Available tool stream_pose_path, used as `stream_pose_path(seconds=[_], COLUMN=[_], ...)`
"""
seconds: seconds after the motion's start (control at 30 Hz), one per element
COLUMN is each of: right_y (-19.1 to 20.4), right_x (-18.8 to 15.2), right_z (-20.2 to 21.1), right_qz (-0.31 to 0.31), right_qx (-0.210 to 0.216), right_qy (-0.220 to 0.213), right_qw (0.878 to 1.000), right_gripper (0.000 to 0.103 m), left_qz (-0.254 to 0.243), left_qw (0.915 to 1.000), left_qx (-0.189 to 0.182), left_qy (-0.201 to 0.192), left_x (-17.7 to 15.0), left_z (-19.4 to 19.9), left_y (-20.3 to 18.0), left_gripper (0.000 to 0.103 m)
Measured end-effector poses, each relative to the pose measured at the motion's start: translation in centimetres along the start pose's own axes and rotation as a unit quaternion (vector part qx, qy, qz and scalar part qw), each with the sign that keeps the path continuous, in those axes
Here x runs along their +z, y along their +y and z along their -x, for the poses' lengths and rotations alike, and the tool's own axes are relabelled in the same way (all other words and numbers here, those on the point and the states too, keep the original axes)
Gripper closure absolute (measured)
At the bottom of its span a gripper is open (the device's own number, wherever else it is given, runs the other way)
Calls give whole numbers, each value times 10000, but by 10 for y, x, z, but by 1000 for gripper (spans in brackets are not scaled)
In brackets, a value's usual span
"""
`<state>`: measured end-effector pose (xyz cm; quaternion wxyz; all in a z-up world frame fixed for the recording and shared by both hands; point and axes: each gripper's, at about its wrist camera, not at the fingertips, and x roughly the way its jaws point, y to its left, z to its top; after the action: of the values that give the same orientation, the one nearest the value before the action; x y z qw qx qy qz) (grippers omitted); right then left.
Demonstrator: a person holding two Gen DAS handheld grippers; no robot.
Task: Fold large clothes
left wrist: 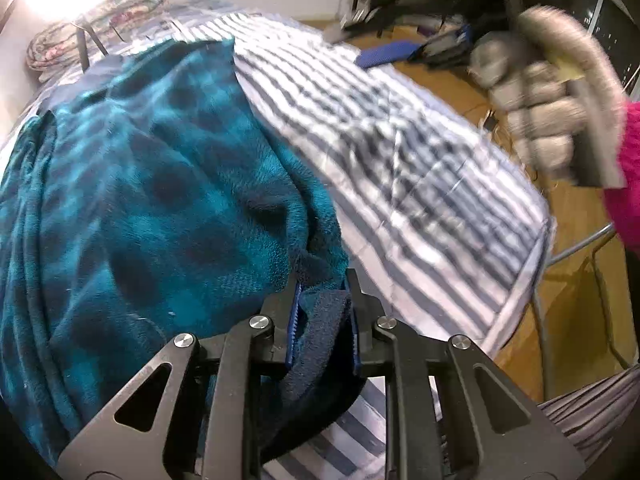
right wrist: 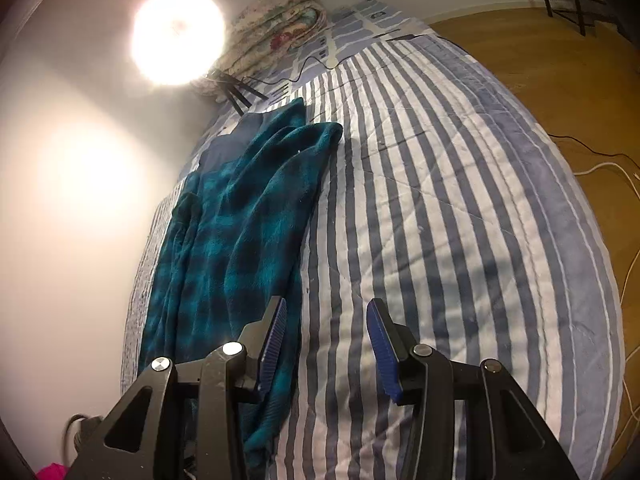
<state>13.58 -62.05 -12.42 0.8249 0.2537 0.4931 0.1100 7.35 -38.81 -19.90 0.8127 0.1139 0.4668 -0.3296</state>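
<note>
- Left gripper [left wrist: 322, 320]: jaws clamped on the dark hem of the teal-and-navy plaid fleece garment [left wrist: 160, 184].
- Right gripper [right wrist: 326, 344]: jaws apart, empty, garment edge at its 9 o'clock.
- Garment lies long and rumpled on the blue-and-white striped quilt [right wrist: 440, 208], running to 12 o'clock.
- Judgement: early; lengthwise fold maybe done, cross folds left.

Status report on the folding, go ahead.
Left gripper shut on teal fleece garment hem. Right gripper open, empty, above striped bedspread. Nothing in the way.
</note>
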Motion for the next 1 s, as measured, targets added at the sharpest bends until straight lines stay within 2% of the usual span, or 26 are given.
stream_pose_path(seconds=[0.07, 0.2, 0.37, 0.6, 0.63, 0.7, 0.73, 0.77, 0.83, 1.0], right_y=[2, 6, 13, 21, 25, 31, 36, 42, 59, 119], right_x=[7, 21, 47, 71, 75, 80, 82, 84, 88, 96], right_z=[-7, -23, -57, -112, -120, -135, -141, -145, -145, -137], right_qz=[-17, -134, -417, -829, -851, -844, -817, -759, -533, 291], right_qx=[-4, 160, 351, 512, 523, 438, 374, 158, -100, -583], right_qy=[-18, -43, -134, -185, -196, -69, 29, 72, 32, -109], right_qw=[10000, 9998, 9984, 9951, 9948, 9954, 9960, 9970, 9985, 9978], right_gripper=[47, 45, 36, 36, 38, 52, 77, 87, 96, 98], left_qz=[150, 679, 1235, 1483, 1494, 1498, 1525, 1562, 1707, 2072], left_qw=[9997, 9964, 9891, 9839, 9835, 9828, 9821, 9813, 9780, 9681], left_qx=[-99, -405, -669, -863, -892, -937, -961, -984, -1057, -1251], left_qy=[-150, -298, -444, -495, -502, -532, -546, -551, -567, -641], left_x=[1, 2, -2, -12, -12, -13, -15, -16, -20, -33], left_z=[13, 31, 49, 59, 60, 61, 61, 60, 61, 68], left_y=[5, 29, 56, 71, 71, 70, 70, 71, 76, 90], left_gripper=[86, 86, 86, 87, 87, 87, 87, 87, 87, 87])
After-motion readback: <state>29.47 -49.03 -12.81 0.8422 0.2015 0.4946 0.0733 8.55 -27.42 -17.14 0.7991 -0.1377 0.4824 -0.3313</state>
